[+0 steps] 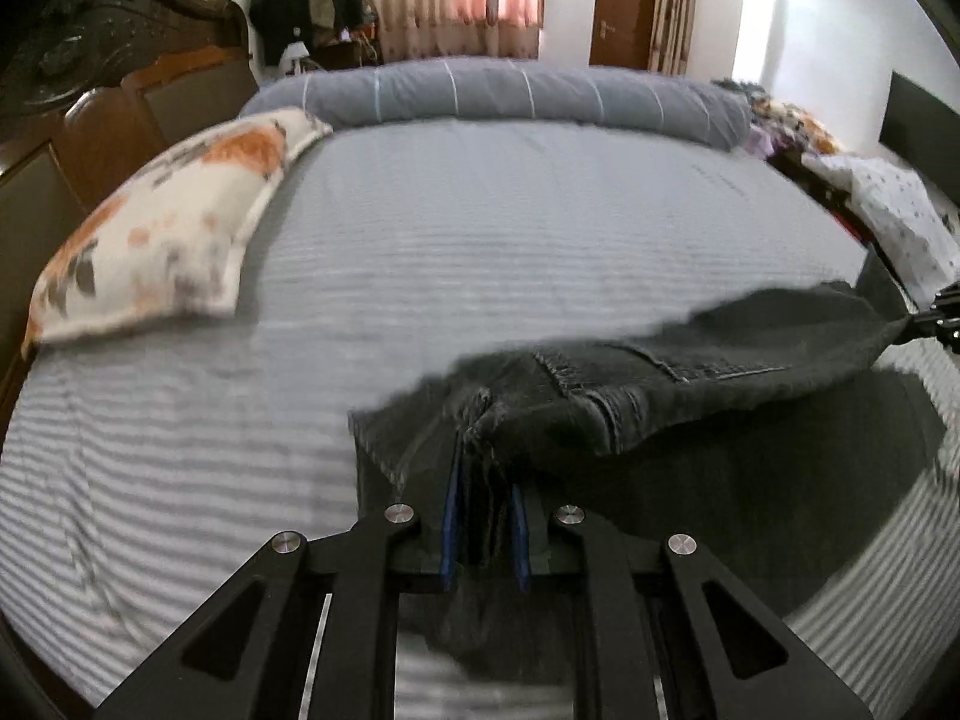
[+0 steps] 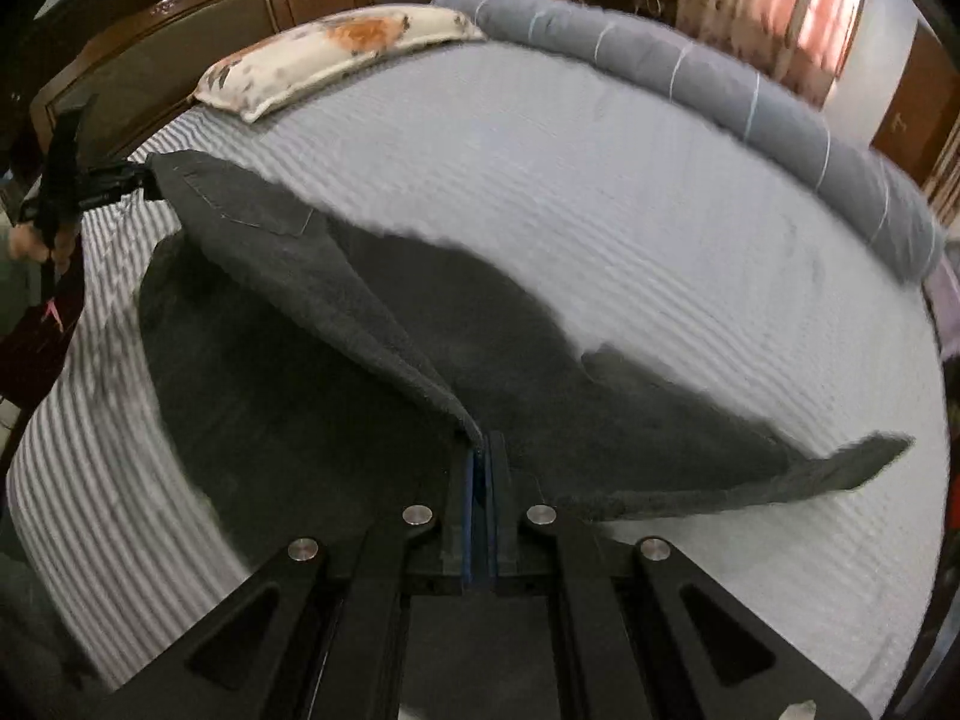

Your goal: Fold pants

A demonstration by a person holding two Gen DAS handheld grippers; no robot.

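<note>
Dark grey denim pants [image 1: 690, 378] hang lifted over the striped bed sheet [image 1: 480, 228], stretched between both grippers. In the left wrist view my left gripper [image 1: 487, 462] is shut on a bunched corner of the fabric. From there the waistband runs right to my right gripper [image 1: 924, 321], small at the frame's edge. In the right wrist view my right gripper [image 2: 483, 450] is shut on the pants' edge. The pants [image 2: 288, 252] sag in a fold toward the left gripper [image 2: 129, 180] at the far left, which pinches the other corner. One trailing part lies on the sheet [image 2: 600, 180].
A floral pillow [image 1: 162, 234] lies at the left by the dark wooden headboard [image 1: 90, 90]. A rolled grey duvet [image 1: 510, 90] runs along the far side of the bed. Patterned clothes [image 1: 900, 216] are heaped at the right edge. A hand [image 2: 30, 246] holds the left gripper.
</note>
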